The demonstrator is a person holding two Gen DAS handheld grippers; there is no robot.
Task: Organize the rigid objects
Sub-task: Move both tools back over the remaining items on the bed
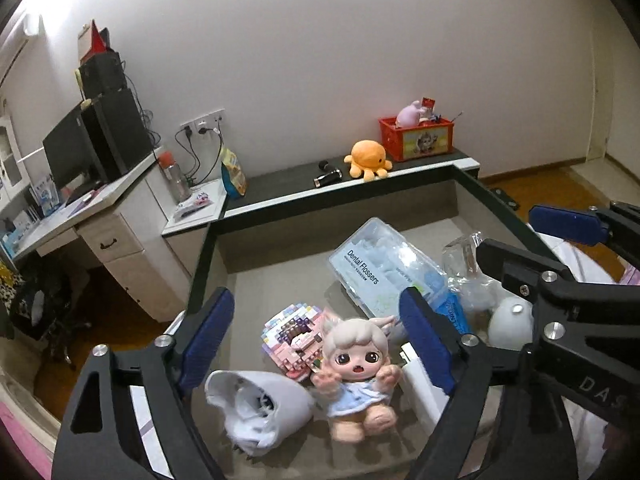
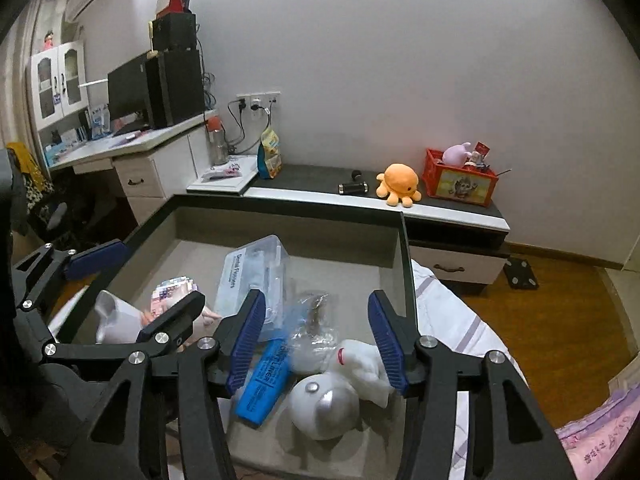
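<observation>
Over the tray: both pairs of tongs hang above the grey tray (image 1: 256, 276), angled down into it, nothing held.
Left tongs (image 1: 316, 336): spread wide, blue pads either side of the doll figure (image 1: 356, 368), not touching it.
Right tongs (image 2: 316, 344): about half spread, empty, above the blue highlighter (image 2: 262, 384) and the white egg-shaped toy (image 2: 324, 404).
Task things: rigid pieces lie mixed with soft ones on the tray floor. Dental flosser box (image 1: 372, 264) sits toward the back; pink block model (image 1: 292, 336) lies just behind the doll; a white cloth piece (image 1: 256, 408) lies to the doll's left in the left wrist view.
Clutter: a crinkled clear bag (image 2: 312, 320) lies beside the highlighter and partly over it.
Step in hand, my reading: choosing and closing on 1 rigid item per hand.
Doing it well: lower the left tongs straight over the doll's body, keeping the pads clear of the cloth and block model. For the right, close across the highlighter's narrow sides, away from the bag.
Risk: the egg toy is round and may squirt out; plastic film may snag a pad.
</observation>
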